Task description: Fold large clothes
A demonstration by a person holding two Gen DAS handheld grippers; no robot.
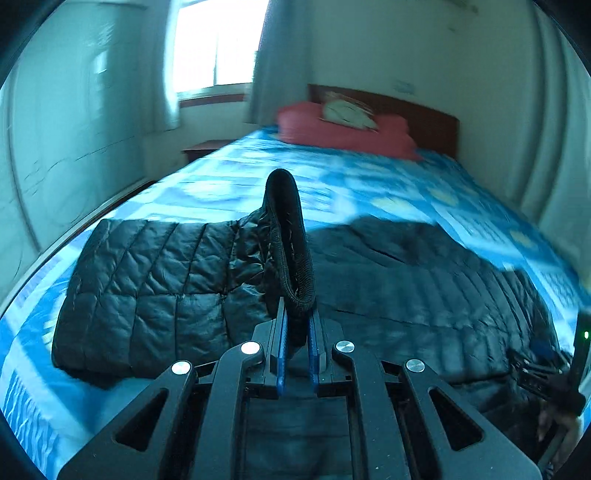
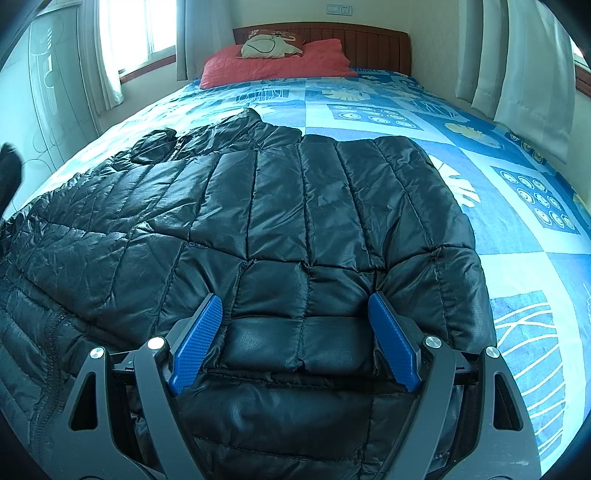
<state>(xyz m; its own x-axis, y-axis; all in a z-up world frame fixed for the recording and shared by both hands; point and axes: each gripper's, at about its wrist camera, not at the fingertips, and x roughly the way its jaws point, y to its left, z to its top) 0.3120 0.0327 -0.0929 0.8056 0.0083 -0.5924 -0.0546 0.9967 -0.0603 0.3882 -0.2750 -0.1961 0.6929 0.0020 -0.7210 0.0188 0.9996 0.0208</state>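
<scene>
A black quilted puffer jacket (image 2: 295, 206) lies spread on a bed with a blue patterned sheet (image 2: 498, 206). My right gripper (image 2: 294, 299) stands open on the jacket's near edge, with a folded quilted section between its blue pads (image 2: 199, 339); I see no squeeze on it. My left gripper (image 1: 297, 314) is shut on the sleeve's black elastic cuff (image 1: 286, 229), which sticks up from between its pads. The sleeve (image 1: 147, 280) trails off to the left over the sheet. The jacket's body (image 1: 406, 266) is blurred on the right.
A red pillow (image 2: 273, 62) and a pale cushion (image 2: 271, 46) lie against the wooden headboard (image 2: 369, 44). A window (image 2: 136, 33) and a pale wardrobe (image 2: 48, 92) stand left of the bed, curtains (image 2: 517, 62) to its right. Bare sheet surrounds the jacket.
</scene>
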